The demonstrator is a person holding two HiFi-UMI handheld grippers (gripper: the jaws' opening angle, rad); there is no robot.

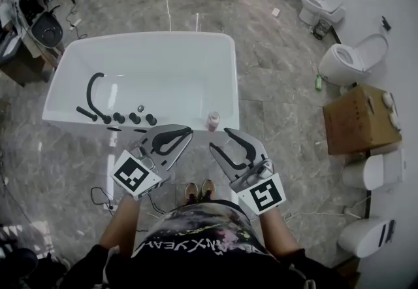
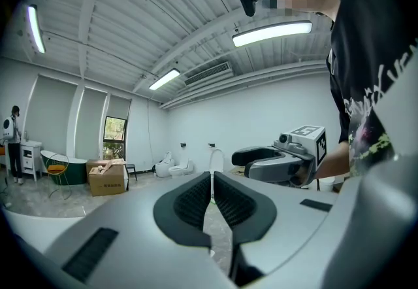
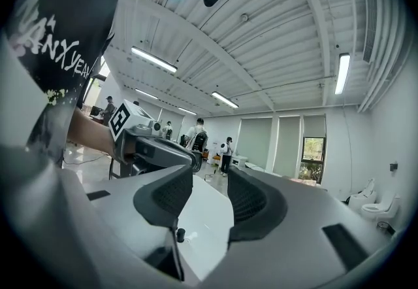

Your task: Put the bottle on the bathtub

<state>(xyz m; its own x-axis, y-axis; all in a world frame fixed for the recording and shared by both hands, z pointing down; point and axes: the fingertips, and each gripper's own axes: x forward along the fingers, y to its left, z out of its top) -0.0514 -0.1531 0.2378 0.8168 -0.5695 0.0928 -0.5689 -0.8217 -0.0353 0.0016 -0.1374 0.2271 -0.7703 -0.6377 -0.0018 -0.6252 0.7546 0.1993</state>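
White bathtub [image 1: 130, 38] rim (bottle [image 1: 213, 120] atop)

- The bottle [image 1: 213, 120] stood on the near rim of the bathtub [image 1: 170, 72], just ahead of the left gripper [image 1: 188, 131] and the right gripper [image 1: 219, 139], between them.
- The tap knobs [image 1: 134, 117] sat on that rim, ahead-left of the left gripper.
- A cardboard box [image 1: 356, 118] lay well right of the right gripper.

The head camera looked steeply down on the bathtub [image 1: 137, 37], left claw [image 1: 188, 131] and right claw [image 1: 220, 139]. Each gripper camera sat close behind its own claw, tilted toward the ceiling [image 2: 130, 19], catching the other claw and, seemingly, the tub's rim.
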